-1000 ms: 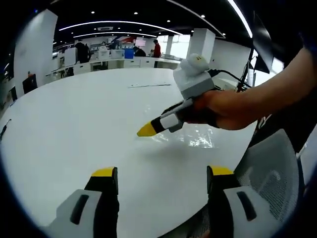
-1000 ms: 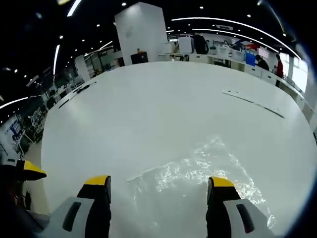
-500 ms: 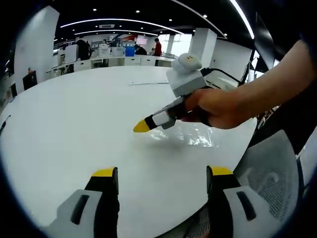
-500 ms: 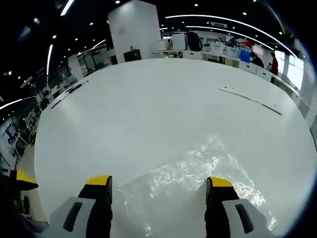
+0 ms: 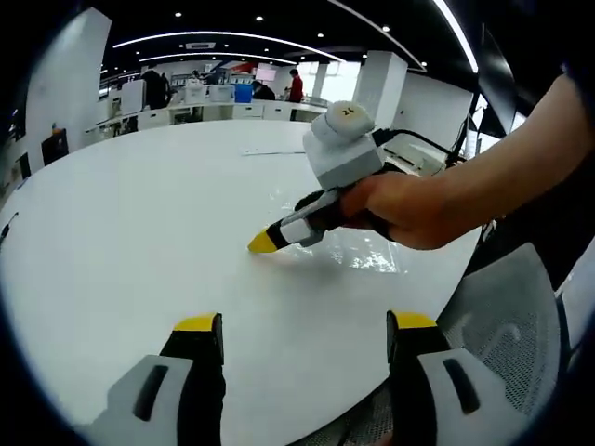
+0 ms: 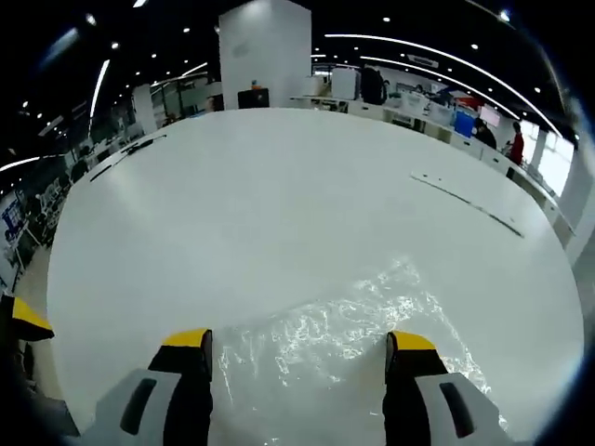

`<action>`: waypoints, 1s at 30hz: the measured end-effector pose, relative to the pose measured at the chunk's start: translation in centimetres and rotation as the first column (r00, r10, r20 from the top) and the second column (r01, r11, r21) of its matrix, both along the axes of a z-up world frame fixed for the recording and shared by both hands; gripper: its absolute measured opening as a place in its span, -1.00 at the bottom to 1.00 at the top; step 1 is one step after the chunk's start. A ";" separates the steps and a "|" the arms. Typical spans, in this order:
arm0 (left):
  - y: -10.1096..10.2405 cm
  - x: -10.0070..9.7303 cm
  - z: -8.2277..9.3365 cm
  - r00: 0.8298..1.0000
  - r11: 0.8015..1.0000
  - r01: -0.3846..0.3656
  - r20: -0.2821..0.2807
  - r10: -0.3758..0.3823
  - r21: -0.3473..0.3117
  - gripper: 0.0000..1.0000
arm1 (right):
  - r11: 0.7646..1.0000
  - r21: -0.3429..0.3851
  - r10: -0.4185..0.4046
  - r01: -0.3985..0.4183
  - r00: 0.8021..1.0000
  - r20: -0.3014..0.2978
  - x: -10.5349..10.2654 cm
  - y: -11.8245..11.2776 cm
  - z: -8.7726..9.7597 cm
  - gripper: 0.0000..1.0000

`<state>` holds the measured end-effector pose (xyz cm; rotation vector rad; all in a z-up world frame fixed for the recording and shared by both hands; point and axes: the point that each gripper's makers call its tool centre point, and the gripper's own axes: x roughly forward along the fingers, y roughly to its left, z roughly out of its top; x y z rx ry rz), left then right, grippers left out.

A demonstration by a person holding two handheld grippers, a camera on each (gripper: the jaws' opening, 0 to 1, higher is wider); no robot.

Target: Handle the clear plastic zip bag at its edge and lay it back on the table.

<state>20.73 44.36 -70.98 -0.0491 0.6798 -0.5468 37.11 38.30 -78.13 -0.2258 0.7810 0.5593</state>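
The clear plastic zip bag (image 6: 344,325) lies flat and crinkled on the white table (image 6: 260,186), its near edge between the jaws of my right gripper (image 6: 297,342), which is open just above it. In the left gripper view the same bag (image 5: 367,255) glints under the right gripper (image 5: 263,242), which a hand (image 5: 400,206) holds low over the table. My left gripper (image 5: 302,327) is open with nothing between its jaws, hovering over bare table short of the bag.
A long thin strip (image 6: 469,202) lies on the far part of the table. A mesh chair (image 5: 507,316) stands at the table's right edge in the left gripper view. Desks and people (image 5: 295,90) are far behind.
The right gripper has moved forward and lower over the bag, so the bag's edge now sits between its jaws. The left gripper has stayed put.
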 end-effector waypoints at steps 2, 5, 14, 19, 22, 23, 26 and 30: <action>0.0 0.0 0.0 1.000 1.000 0.000 0.000 0.000 0.001 0.42 | 1.000 0.002 -0.002 0.002 1.000 0.005 -0.1 0.0 0.1 0.50; -0.1 -0.1 0.0 1.000 1.000 0.000 -0.002 0.000 0.001 0.41 | 1.000 0.007 0.000 0.000 1.000 0.014 0.0 0.0 0.0 0.49; -0.1 -0.1 -0.1 1.000 1.000 0.002 -0.005 -0.002 0.001 0.39 | 1.000 0.017 0.023 -0.024 0.999 0.029 0.0 -0.1 0.2 0.25; -0.3 -0.1 -0.1 1.000 1.000 0.004 -0.005 -0.004 0.002 0.38 | 0.999 0.018 0.045 -0.046 0.999 0.025 0.0 -0.2 0.3 0.04; -0.3 -0.1 -0.1 1.000 1.000 0.005 -0.005 -0.005 0.001 0.37 | 0.998 0.018 0.055 -0.055 0.998 0.023 -0.1 -0.1 0.2 0.00; -0.3 -0.1 0.0 1.000 1.000 0.005 -0.005 -0.005 0.001 0.37 | 0.998 0.019 0.056 -0.056 0.998 0.021 -0.2 -0.2 0.1 -0.03; -0.3 -0.2 0.1 1.000 1.000 0.003 -0.006 -0.003 0.002 0.36 | 0.998 0.023 0.058 -0.058 0.998 0.017 -0.2 -0.3 0.2 -0.16; -0.4 -0.2 0.1 1.000 1.000 0.006 -0.008 -0.006 0.003 0.34 | 0.997 0.025 0.070 -0.070 0.997 0.015 -0.6 -0.5 0.3 -0.27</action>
